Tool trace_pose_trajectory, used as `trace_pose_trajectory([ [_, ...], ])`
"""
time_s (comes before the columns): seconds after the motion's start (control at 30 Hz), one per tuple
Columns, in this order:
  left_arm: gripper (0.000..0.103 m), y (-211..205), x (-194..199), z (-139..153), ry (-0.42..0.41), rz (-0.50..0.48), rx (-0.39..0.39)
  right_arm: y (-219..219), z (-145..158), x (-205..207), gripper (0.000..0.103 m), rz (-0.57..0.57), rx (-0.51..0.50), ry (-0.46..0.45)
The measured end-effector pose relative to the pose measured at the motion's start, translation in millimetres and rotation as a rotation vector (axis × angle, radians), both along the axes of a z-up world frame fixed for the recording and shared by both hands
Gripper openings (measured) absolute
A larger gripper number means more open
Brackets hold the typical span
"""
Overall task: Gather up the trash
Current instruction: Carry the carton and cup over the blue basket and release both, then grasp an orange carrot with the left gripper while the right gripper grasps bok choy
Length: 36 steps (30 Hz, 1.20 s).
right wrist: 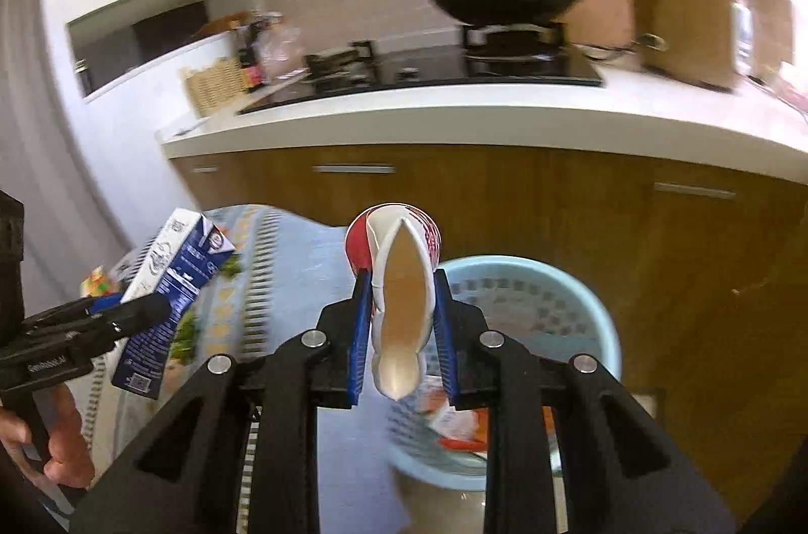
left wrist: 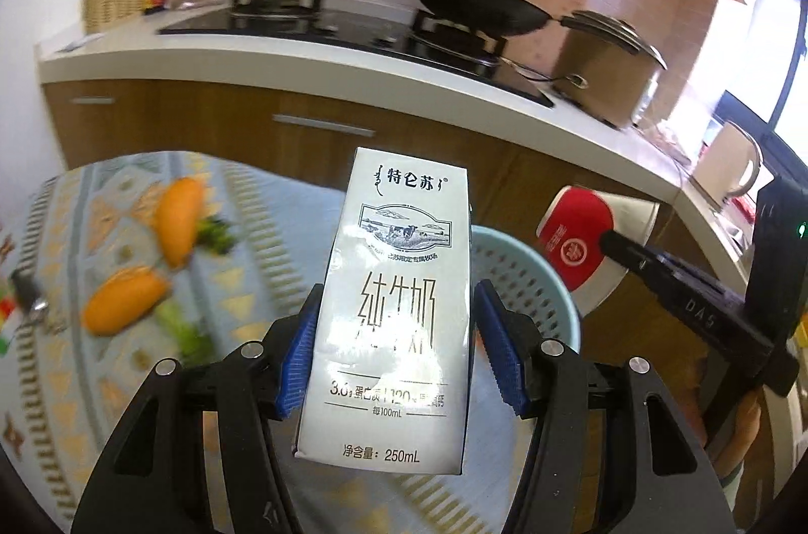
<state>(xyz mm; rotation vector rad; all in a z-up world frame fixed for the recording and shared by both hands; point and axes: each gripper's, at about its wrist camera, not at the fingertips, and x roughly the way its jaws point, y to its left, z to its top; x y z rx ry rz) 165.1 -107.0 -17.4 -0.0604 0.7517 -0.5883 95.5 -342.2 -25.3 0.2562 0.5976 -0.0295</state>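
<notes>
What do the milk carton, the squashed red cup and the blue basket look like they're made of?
Milk carton: glossy coated paperboard, judging by sharp folds and glare. Cup: likely thin paper, crushed flat, matte cream inside. Basket: pale blue plastic by the look, with moulded perforated walls.

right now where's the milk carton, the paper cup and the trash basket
milk carton (left wrist: 399,311), left wrist view, middle of its front face
paper cup (right wrist: 404,306), right wrist view, squashed inner wall
trash basket (right wrist: 601,311), right wrist view, pale blue rim
</notes>
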Motion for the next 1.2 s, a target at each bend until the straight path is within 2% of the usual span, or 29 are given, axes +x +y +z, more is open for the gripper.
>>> trace_pose_trajectory([
  [0.23,0.056,-57,26,-30,0.1,-0.089,0.013,-45,-54,22,0.022,-0.136,0.012,0.22],
  [0.4,0.057,-82,30,-50,0.134,-0.151,0.026,-59,-77,29,0.023,-0.169,0.016,0.286],
  [0.53,0.057,-94,33,-63,0.162,-0.17,0.038,-66,-82,30,0.024,-0.185,0.016,0.299],
  [0.57,0.059,-96,33,-65,0.164,-0.172,0.045,-66,-84,30,0.025,-0.186,0.022,0.303],
  [0.6,0.066,-96,32,-66,0.163,-0.17,0.053,-67,-86,31,0.025,-0.187,0.033,0.31],
  [0.63,0.071,-96,32,-67,0.158,-0.161,0.069,-69,-88,32,0.031,-0.188,0.044,0.318],
  [0.67,0.076,-97,33,-69,0.155,-0.153,0.082,-70,-90,32,0.045,-0.192,0.056,0.323],
  [0.73,0.077,-92,35,-71,0.165,-0.151,0.084,-70,-91,30,0.053,-0.194,0.062,0.307],
  [0.9,0.077,-78,37,-71,0.172,-0.132,0.056,-66,-88,28,0.053,-0.191,0.063,0.29],
  [1.2,0.077,-44,35,-55,0.13,-0.081,0.013,-44,-73,33,0.053,-0.15,0.063,0.249],
])
